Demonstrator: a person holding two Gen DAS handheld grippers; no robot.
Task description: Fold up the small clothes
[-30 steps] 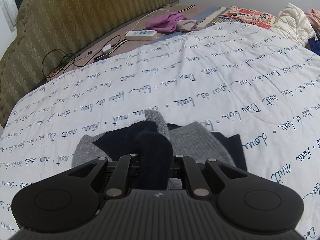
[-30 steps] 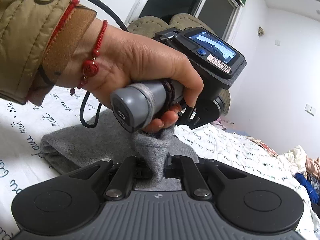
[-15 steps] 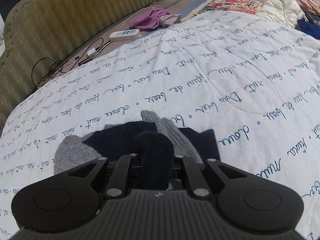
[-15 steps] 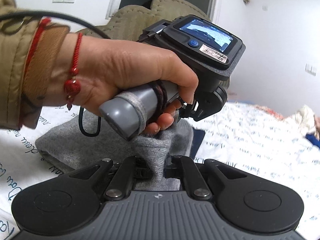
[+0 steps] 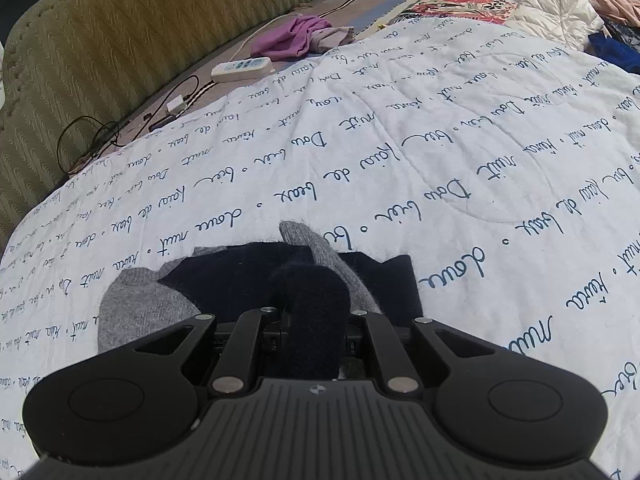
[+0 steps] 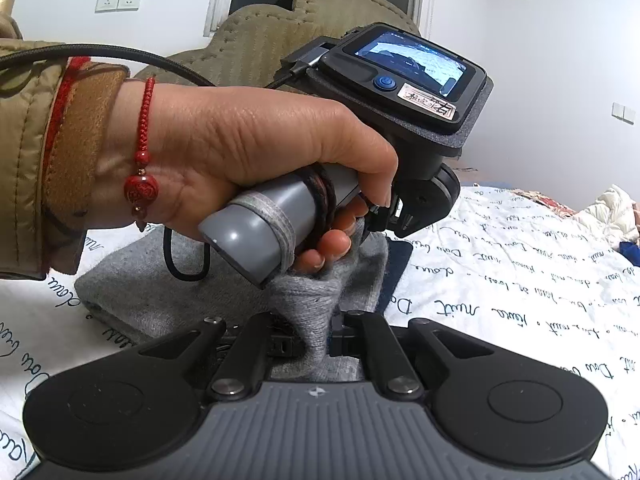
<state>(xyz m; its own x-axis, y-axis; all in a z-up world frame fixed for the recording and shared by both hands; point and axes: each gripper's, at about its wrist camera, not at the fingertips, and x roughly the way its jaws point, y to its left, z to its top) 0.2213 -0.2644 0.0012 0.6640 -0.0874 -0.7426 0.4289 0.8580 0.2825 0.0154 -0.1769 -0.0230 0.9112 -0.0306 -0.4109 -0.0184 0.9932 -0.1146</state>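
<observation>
Left tool [image 5: 314,320]: we have it clamped on a navy fold of the garment [image 5: 240,280].
Right tool [image 6: 316,336]: pinched tight on a grey fold.
Garment: lower centre of both frames — flat on the quilt [image 5: 440,140].
Left hand [image 6: 248,152]: we grip the other handle, upper left in the right view.

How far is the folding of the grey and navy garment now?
Done: the knit garment lies partly doubled on the quilt. In hand: left gripper pinches navy fabric, right gripper pinches grey fabric. Left: lay both ends down, release.
</observation>
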